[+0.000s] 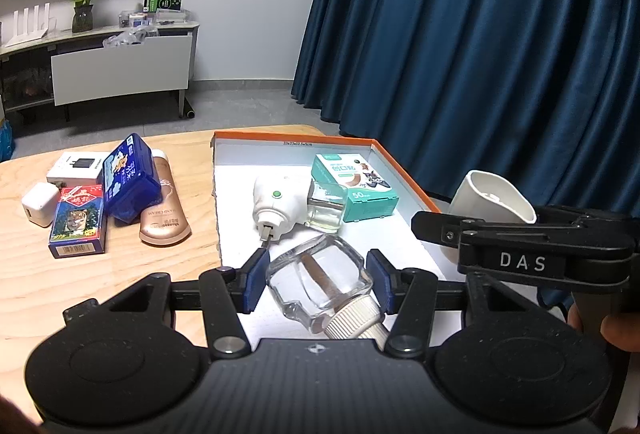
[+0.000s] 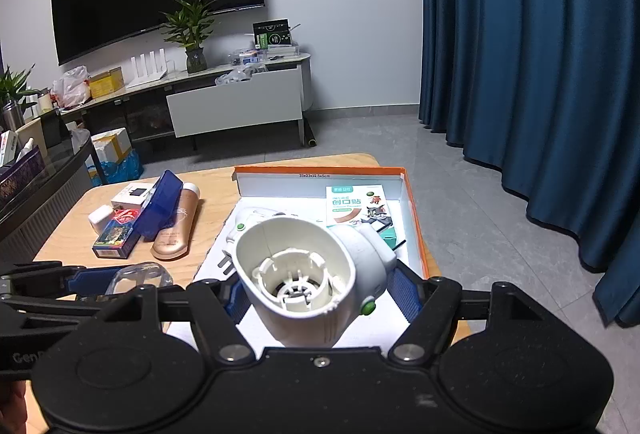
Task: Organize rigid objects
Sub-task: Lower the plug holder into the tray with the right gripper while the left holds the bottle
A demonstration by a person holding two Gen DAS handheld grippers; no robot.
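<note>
My left gripper (image 1: 316,280) is shut on a clear glass refill bottle (image 1: 318,284) with a ribbed white cap, held over the near end of the orange-rimmed white tray (image 1: 404,170). My right gripper (image 2: 320,294) is shut on a white plug-in vaporizer (image 2: 304,274) with a green button, its open socket facing the camera; it also shows in the left wrist view (image 1: 490,200). In the tray lie a second white vaporizer with its bottle (image 1: 280,206) and a teal bandage box (image 1: 354,186).
On the wooden table (image 1: 120,274) left of the tray lie a blue box (image 1: 128,178), a tan hand-cream tube (image 1: 164,210), a card box (image 1: 78,222), a white charger (image 1: 40,204) and a white adapter box (image 1: 78,168). Blue curtains (image 1: 480,34) hang to the right.
</note>
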